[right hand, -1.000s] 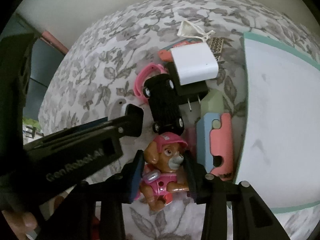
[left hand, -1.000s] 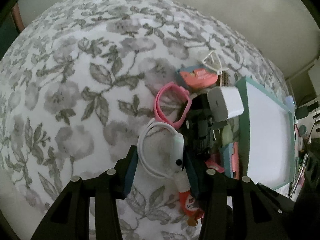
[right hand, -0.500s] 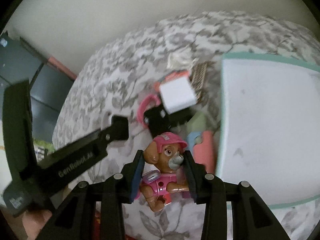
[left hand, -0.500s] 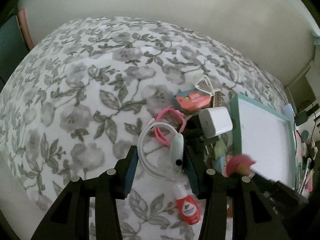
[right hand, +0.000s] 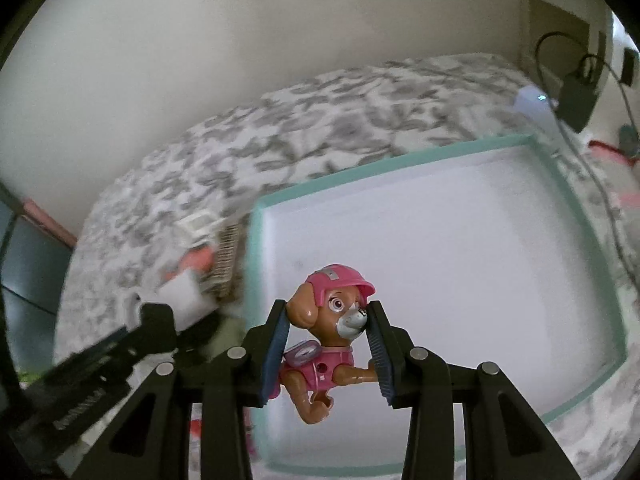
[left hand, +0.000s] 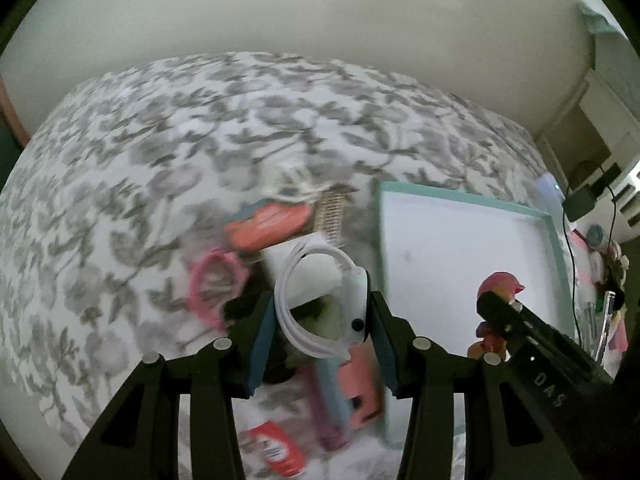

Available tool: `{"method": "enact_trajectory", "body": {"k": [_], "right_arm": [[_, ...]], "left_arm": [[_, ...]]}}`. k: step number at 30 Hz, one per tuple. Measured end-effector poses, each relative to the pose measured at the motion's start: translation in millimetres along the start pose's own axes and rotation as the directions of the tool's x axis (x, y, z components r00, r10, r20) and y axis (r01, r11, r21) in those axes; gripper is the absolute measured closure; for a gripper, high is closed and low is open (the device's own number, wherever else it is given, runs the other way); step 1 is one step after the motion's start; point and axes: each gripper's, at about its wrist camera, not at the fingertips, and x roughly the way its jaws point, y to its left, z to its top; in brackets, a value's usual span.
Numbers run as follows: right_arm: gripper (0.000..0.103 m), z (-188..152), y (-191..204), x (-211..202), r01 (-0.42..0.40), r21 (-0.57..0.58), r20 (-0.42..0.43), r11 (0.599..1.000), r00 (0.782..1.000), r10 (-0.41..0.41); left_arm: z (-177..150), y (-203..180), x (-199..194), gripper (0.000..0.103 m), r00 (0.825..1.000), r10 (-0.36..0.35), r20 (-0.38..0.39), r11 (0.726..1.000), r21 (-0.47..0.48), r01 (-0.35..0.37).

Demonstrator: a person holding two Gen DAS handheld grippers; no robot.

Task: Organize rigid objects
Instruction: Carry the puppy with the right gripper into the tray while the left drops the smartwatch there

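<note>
My left gripper (left hand: 322,324) is shut on a coiled white cable with a white plug end (left hand: 320,308), held in the air above the pile of small objects. My right gripper (right hand: 330,330) is shut on a pink-helmeted toy dog figure (right hand: 326,332), hanging over the white tray with a teal rim (right hand: 560,208). In the left wrist view that tray (left hand: 554,236) lies to the right, and the right gripper with the toy dog (left hand: 500,288) shows over its near right part. The left gripper's finger (right hand: 156,320) shows at the left of the right wrist view.
On the floral bedspread (left hand: 140,160) left of the tray lie a pink ring (left hand: 216,284), a white charger block (left hand: 280,260), an orange-red pack (left hand: 272,224), a pink and blue item (left hand: 352,392) and a small red bottle (left hand: 276,452). Cables and clutter sit at far right (left hand: 588,200).
Both grippers have lifted and swung right toward the tray, each keeping its object. The toy dog now hangs over the tray instead of over the pile.
</note>
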Motion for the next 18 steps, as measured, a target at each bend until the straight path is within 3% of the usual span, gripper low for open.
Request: {"method": "enact_trajectory", "body": {"k": [9,18], "right_arm": [[0.061,12,-56,9,0.155,0.094,0.027,0.983,0.987,-0.158],[0.061,15,-82,8,0.221,0.141,0.052,0.965,0.972,-0.230]], "left_arm": [[13,-58,19,0.055,0.998,-0.067,0.007,0.995,0.076,0.066],[11,-95,46,0.055,0.994,-0.109,-0.018,0.984,0.140,0.110]]}}
